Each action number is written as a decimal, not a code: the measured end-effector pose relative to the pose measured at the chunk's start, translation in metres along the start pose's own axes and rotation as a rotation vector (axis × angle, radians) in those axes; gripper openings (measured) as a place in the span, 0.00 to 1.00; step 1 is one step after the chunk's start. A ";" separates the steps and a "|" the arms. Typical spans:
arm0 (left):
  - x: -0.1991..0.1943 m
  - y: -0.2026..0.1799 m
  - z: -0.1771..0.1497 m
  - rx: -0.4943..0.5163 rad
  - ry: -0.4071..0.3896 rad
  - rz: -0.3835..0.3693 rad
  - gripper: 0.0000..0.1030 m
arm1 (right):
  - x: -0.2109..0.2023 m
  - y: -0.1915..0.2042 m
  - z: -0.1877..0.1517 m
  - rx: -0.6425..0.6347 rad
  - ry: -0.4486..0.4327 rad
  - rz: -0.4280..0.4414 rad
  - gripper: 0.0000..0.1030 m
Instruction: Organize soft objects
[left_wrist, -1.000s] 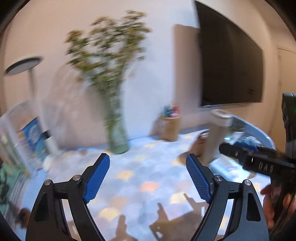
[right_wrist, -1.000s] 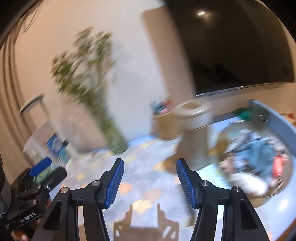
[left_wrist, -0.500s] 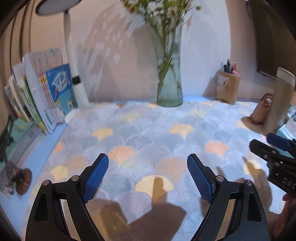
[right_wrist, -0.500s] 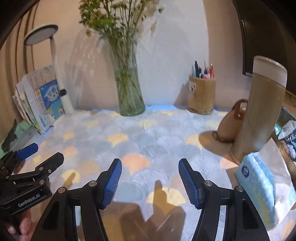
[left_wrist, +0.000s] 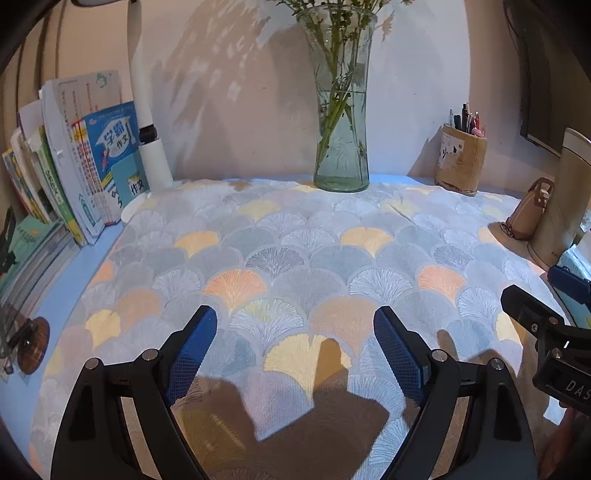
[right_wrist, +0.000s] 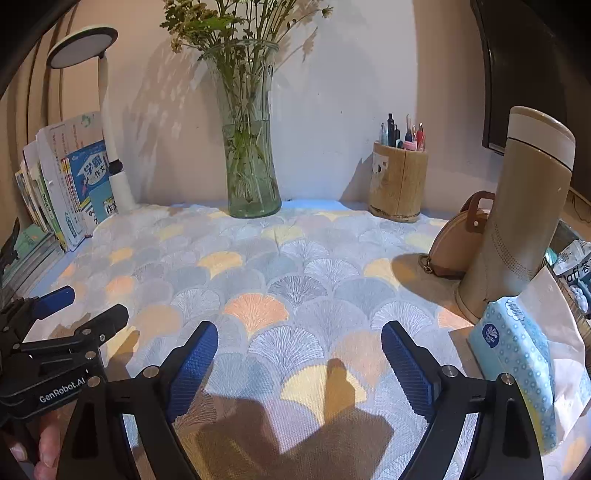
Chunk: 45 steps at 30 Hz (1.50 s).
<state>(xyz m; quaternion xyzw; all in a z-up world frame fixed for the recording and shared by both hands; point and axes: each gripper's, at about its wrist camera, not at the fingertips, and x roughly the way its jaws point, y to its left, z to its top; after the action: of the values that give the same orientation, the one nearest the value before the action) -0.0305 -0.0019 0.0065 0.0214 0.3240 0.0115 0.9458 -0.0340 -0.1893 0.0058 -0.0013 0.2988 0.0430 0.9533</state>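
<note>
A fan-patterned cloth (left_wrist: 295, 258) covers the table; it also shows in the right wrist view (right_wrist: 295, 280). A light blue soft tissue pack (right_wrist: 517, 365) lies at the right, on a white bag (right_wrist: 565, 332). My right gripper (right_wrist: 299, 354) is open and empty above the cloth, left of the pack. My left gripper (left_wrist: 295, 347) is open and empty over the cloth's near part. Each gripper shows in the other's view: the left one (right_wrist: 62, 317), the right one (left_wrist: 546, 306).
A glass vase with flowers (right_wrist: 251, 155), a pen holder (right_wrist: 399, 184), a tan flask (right_wrist: 517, 229) and a round leather pouch (right_wrist: 458, 243) stand at the back and right. Books (left_wrist: 74, 166) and a white lamp (left_wrist: 147, 110) stand at the left.
Both grippers have tilted down from the wall toward the table and steadied. The tissue pack has come into the right wrist view. Both stay open.
</note>
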 end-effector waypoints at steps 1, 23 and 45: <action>0.000 0.001 0.000 -0.002 0.001 -0.005 0.84 | 0.001 0.000 0.000 0.001 0.003 -0.002 0.87; 0.006 0.000 0.000 0.016 0.034 0.000 0.84 | 0.003 -0.002 -0.002 -0.002 0.019 -0.020 0.93; 0.008 0.001 0.000 0.013 0.042 0.005 0.84 | 0.006 -0.003 -0.002 -0.007 0.033 -0.034 0.99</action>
<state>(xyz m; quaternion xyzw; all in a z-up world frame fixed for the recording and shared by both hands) -0.0244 -0.0007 0.0015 0.0281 0.3440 0.0122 0.9385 -0.0301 -0.1920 0.0008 -0.0104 0.3145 0.0281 0.9488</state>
